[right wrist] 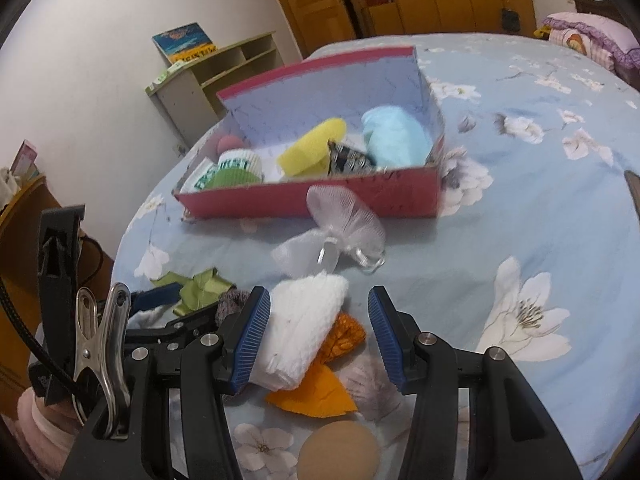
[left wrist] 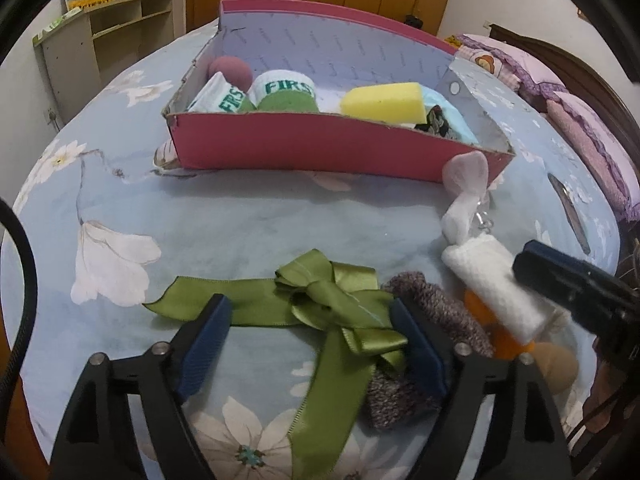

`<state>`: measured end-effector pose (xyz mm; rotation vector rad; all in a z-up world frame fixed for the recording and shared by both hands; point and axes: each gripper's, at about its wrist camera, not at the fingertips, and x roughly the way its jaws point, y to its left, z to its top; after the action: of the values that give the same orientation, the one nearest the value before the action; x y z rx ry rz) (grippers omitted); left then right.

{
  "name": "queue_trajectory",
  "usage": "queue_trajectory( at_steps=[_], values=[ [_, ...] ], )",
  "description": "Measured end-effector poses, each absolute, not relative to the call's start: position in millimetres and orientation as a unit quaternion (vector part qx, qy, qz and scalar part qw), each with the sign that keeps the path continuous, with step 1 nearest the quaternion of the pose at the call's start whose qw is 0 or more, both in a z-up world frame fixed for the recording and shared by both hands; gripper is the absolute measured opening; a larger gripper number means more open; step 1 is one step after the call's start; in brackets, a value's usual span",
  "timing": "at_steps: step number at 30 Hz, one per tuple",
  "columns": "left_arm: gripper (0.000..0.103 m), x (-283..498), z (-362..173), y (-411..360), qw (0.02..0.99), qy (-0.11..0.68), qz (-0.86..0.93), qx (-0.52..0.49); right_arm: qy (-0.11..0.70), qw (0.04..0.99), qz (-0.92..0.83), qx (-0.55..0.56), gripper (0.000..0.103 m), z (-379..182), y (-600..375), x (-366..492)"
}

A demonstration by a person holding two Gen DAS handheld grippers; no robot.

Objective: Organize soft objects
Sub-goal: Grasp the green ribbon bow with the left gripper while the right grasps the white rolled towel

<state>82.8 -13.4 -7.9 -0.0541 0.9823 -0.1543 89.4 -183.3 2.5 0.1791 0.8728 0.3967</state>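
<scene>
1. Nearest the left camera: left claw [left wrist: 310,344], spread wide over the green ribbon [left wrist: 320,304] on the bed [left wrist: 240,220]. Pads stand either side of the bow, not pressing it. Nothing held.
2. Knit piece [left wrist: 432,312], grey-purple, lies just beside the ribbon, partly under the claw's right finger.
3. Right claw [right wrist: 318,334], spread about half way, straddles the white towel [right wrist: 304,320]. Left pad touches or nearly touches the towel's side; right pad stands clear. No pinch yet.
4. Orange cloth [right wrist: 316,396] lies under the towel; tan round puff [right wrist: 338,450] sits nearer the camera.
5. White mesh pouch [right wrist: 344,220] lies between the towel and the box, close to the box's front wall.
6. Red box [left wrist: 304,148] further up the bed already holds a yellow sponge [left wrist: 384,100], blue cloth [right wrist: 396,136], two rolled socks [left wrist: 284,92], a dark red ball [left wrist: 230,70] and a small patterned item.
7. Progress, judged: roughly half done. Left loose: ribbon, knit piece, towel, orange cloth, puff, pouch.
8. Step in hand, judged: both claws descending to pick ribbon and towel.
</scene>
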Motion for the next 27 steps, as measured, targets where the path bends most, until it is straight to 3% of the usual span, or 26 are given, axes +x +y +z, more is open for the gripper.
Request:
queue_trajectory(
  at_steps=[6, 15, 21, 23, 27],
  values=[
    [0.097, 82, -14, -10, 0.877, 0.474, -0.067, -0.028, 0.440, 0.872, 0.202, 0.075, 0.052, -8, -172, 91],
    [0.095, 81, -8, -8, 0.879, 0.470, -0.068, -0.041, 0.432, 0.876, 0.205, 0.068, 0.052, -9, -169, 91],
    [0.064, 68, 4, -15, 0.889, 0.447, -0.090, -0.026, 0.422, 0.880, 0.208, 0.058, 0.052, -7, -167, 88],
    [0.047, 66, 8, -20, 0.892, 0.441, -0.099, -0.019, 0.419, 0.882, 0.208, 0.055, 0.052, -6, -166, 87],
    [0.031, 61, 17, -22, 0.894, 0.433, -0.113, -0.021, 0.410, 0.886, 0.210, 0.050, 0.052, -4, -166, 84]
  ],
)
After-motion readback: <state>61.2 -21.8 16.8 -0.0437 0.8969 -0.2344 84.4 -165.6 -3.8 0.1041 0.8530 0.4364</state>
